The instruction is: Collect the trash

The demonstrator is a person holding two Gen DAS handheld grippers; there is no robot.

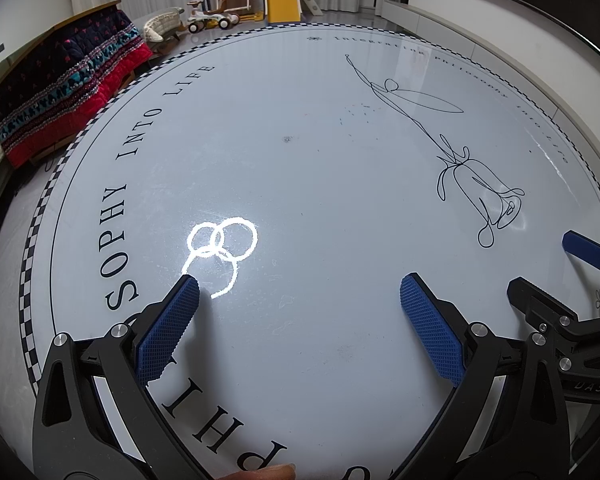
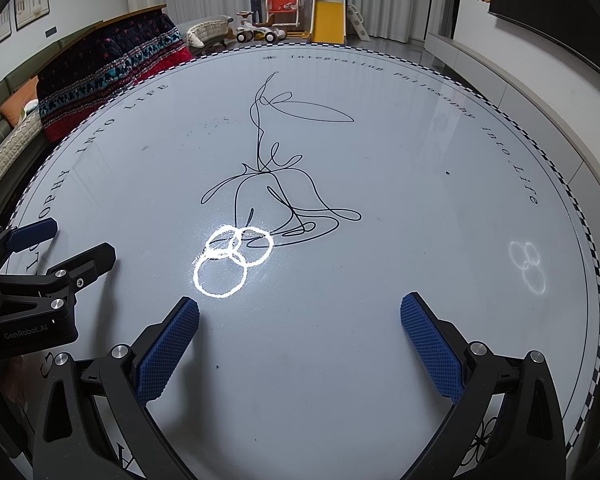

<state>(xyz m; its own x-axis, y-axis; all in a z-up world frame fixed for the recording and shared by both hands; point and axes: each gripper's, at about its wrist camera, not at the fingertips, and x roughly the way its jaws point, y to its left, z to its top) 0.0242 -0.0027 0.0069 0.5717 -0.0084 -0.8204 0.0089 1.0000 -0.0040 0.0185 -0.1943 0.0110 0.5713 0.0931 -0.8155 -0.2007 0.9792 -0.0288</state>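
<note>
My left gripper [image 1: 299,286] hovers open over a round white table [image 1: 300,160] printed with black lettering and a line-drawn flower; nothing lies between its blue fingers. My right gripper [image 2: 299,308] is also open and empty over the same table [image 2: 380,320]. The right gripper's fingers [image 1: 584,250] show at the right edge of the left wrist view, and the left gripper's fingers [image 2: 36,232] show at the left edge of the right wrist view. I see only a tiny dark speck [image 1: 287,139] and small smudges on the tabletop; no trash item is visible.
Bright ring-shaped lamp reflections [image 2: 232,256] glare on the tabletop. A sofa with a dark and red blanket [image 1: 64,84] stands to the left. A toy swing and yellow slide [image 2: 312,12] stand on the floor behind the table. A low white cabinet [image 2: 540,80] runs along the right.
</note>
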